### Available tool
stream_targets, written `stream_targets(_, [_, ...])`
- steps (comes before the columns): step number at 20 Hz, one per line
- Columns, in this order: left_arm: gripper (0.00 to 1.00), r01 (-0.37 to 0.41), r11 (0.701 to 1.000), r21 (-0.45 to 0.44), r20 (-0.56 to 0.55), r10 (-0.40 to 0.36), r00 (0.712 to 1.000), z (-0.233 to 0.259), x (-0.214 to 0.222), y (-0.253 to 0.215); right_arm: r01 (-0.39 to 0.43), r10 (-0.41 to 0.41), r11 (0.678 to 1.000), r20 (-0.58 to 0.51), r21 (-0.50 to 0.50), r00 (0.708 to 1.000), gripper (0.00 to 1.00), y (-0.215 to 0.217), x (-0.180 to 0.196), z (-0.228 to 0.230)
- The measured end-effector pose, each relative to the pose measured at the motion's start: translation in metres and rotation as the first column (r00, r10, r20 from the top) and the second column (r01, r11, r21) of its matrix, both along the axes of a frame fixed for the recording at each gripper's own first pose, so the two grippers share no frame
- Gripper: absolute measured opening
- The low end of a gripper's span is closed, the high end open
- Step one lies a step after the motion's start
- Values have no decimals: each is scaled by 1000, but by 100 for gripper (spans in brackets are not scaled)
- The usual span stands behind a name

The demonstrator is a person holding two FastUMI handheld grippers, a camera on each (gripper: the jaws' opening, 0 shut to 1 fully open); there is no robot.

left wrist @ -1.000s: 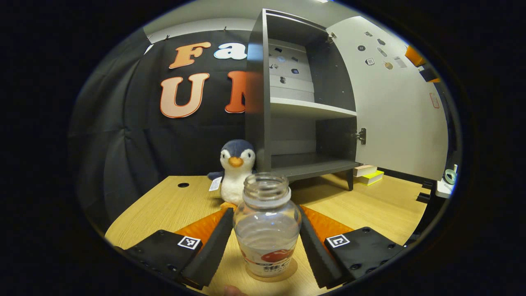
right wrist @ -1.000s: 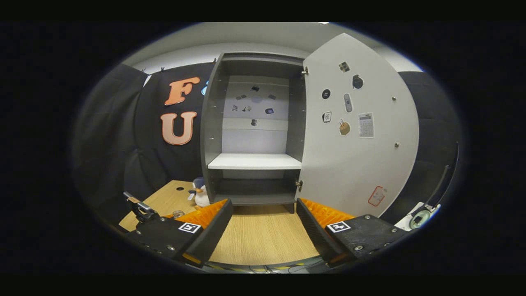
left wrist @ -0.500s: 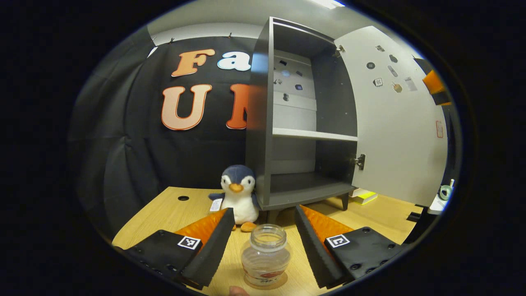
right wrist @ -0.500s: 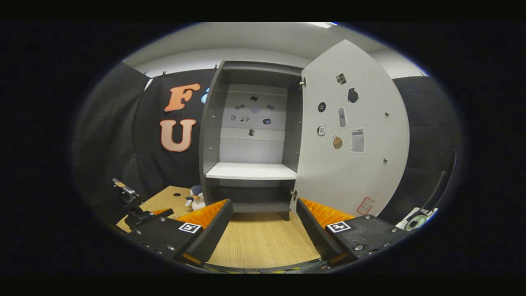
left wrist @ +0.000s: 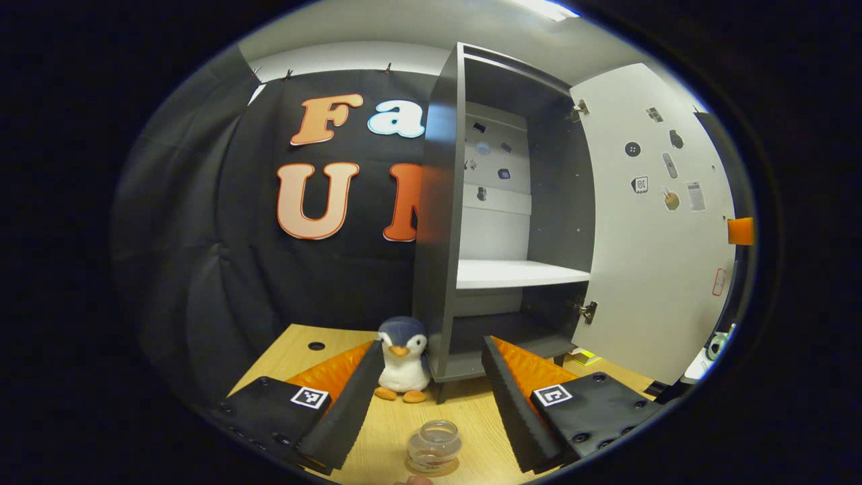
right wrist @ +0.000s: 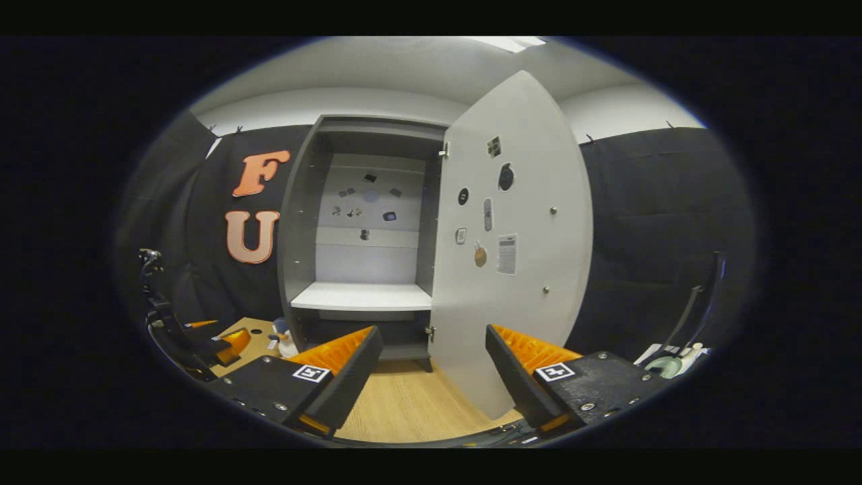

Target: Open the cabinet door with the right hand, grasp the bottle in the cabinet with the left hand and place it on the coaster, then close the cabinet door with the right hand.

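One bottle (left wrist: 434, 446) stands upright on one round coaster (left wrist: 433, 466) on the wooden table (left wrist: 397, 424), in front of the cabinet (left wrist: 438, 222) and apart from it. The bottle is clear, has no cap, and sits low between the two fingers of the left gripper (left wrist: 427, 387), touching neither. The left gripper's jaws are spread wide and hold nothing.

One plush penguin (left wrist: 403, 360) sits on the table just beside the cabinet's left front corner, farther back than the bottle. The cabinet has one white shelf (left wrist: 515, 273) across its middle, and both compartments look bare. Its one door (left wrist: 656, 236) hangs swung out to the right of the cabinet, with several small stickers on its inner face.

The right gripper view faces the cabinet from farther back and more to the right, so the door (right wrist: 515, 256) stands edge-forward between the cabinet's opening and the right gripper (right wrist: 434, 367). The right gripper's jaws are also wide apart and empty, not touching the door. That view also shows the left gripper off to the left of the cabinet, small and dark, and the penguin at the cabinet's foot; I cannot make out the bottle or coaster there. The left gripper view shows a yellow object on the table under the door.
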State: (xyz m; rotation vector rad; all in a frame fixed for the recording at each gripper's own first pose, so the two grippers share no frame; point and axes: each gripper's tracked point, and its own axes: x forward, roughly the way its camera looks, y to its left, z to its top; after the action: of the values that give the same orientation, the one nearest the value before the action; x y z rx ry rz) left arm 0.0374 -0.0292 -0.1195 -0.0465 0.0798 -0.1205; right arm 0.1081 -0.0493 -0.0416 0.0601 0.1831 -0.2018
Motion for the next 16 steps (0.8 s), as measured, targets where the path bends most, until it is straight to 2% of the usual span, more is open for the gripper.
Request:
stream_targets(4, [95, -6, 1000, 19, -1, 6, 1000, 37, -4, -5, 51, -51, 999, -13, -18, 999, 95, -20, -9, 4])
stream_targets(5, [95, -5, 1000, 20, -4, 5, 1000, 44, -4, -8, 65, -66, 997, -12, -30, 998, 93, -26, -11, 6])
stream_targets(9, [95, 8, 1000, 16, 17, -8, 1000, 72, -4, -20, 127, -127, 990, -8, -65, 992, 95, -53, -15, 12])
stream_targets(16, [95, 21, 1000, 12, 25, -22, 999, 87, -4, -37, 220, -220, 975, 23, 25, 975, 95, -77, -19, 13])
